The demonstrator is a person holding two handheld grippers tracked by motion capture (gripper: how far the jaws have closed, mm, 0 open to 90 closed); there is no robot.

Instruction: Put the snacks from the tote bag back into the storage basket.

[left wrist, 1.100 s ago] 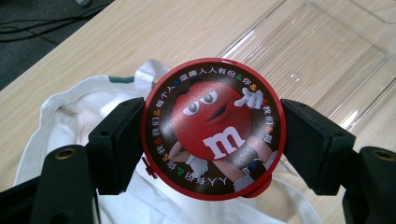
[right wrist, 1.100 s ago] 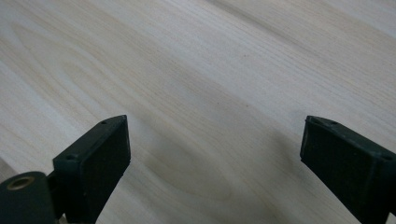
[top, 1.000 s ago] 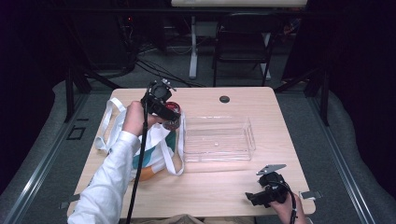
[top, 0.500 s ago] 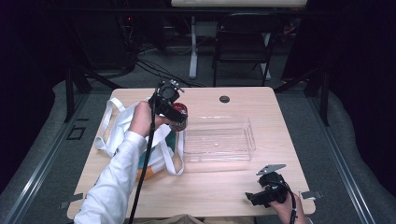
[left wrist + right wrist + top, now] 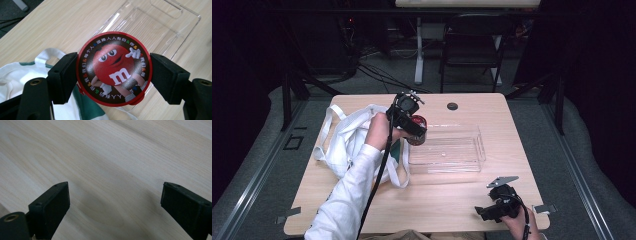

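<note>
Two grippers: left one loaded, right one idle; entries run from the near edge of the table outward.
Right gripper (image 5: 482, 212): jaws spread wide, nothing between them; held low over bare wood at the near right of the table (image 5: 447, 200).
Table surface: pale wood-grain laminate, flat and smooth; low friction is likely for hard plastic set on it.
Left gripper (image 5: 113, 72): jaws closed onto the round tin (image 5: 113, 68), one pad on each side of its rim, lid facing the gripper's camera.
Tin position: lifted clear of the table, between the jaws, above the near left corner of the clear tray (image 5: 447, 150) and just past the tote bag (image 5: 347, 140).
Tin build: round, red rim, printed glossy lid with a red candy character; rigid, probably thin metal or hard plastic.
Tin handling, judged: light and stiff; the curved, smooth rim may slip or rotate under the flat pads. Hold across the full diameter, as now; avoid the lid face.
Tote bag: white soft cloth with green print, loose handles, slumped below and behind the left gripper; will fold and snag, offers no firm grip point.
Clear tray: transparent rigid plastic, rectangular, shallow walls, a cut-out handle at the end; empty, ahead of the tin; brittle and light, likely to slide if struck.
</note>
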